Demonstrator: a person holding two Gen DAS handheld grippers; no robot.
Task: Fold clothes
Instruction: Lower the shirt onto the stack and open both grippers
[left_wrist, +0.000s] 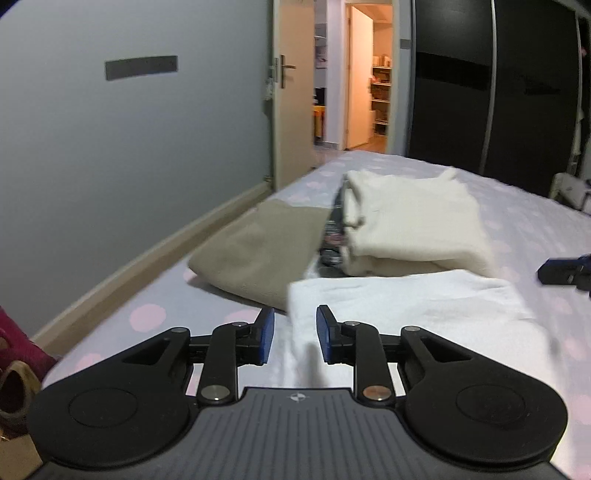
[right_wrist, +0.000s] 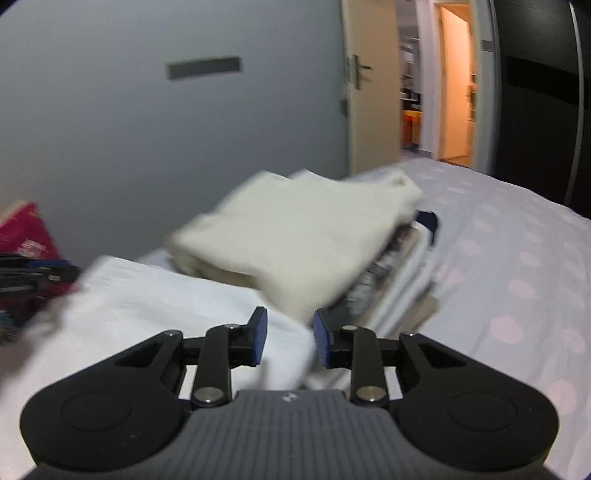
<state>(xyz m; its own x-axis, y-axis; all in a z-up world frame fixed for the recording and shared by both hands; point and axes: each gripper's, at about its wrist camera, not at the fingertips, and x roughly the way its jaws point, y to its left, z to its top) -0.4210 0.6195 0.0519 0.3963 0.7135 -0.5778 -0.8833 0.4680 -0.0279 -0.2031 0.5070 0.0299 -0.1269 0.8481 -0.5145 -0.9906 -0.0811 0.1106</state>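
A folded white cloth lies on the bed in front of me; it also shows in the right wrist view. My left gripper is open, its blue pads straddling the cloth's near left edge. My right gripper is open over the cloth's right edge. Behind stands a stack of folded clothes topped by a cream garment, also seen in the right wrist view, with patterned and white layers beneath. A folded beige garment lies left of the stack.
The bed has a lilac sheet with pink dots. A grey wall runs along its left side, an open door beyond. Dark wardrobe at the back right. The other gripper shows at the right edge. Red box at left.
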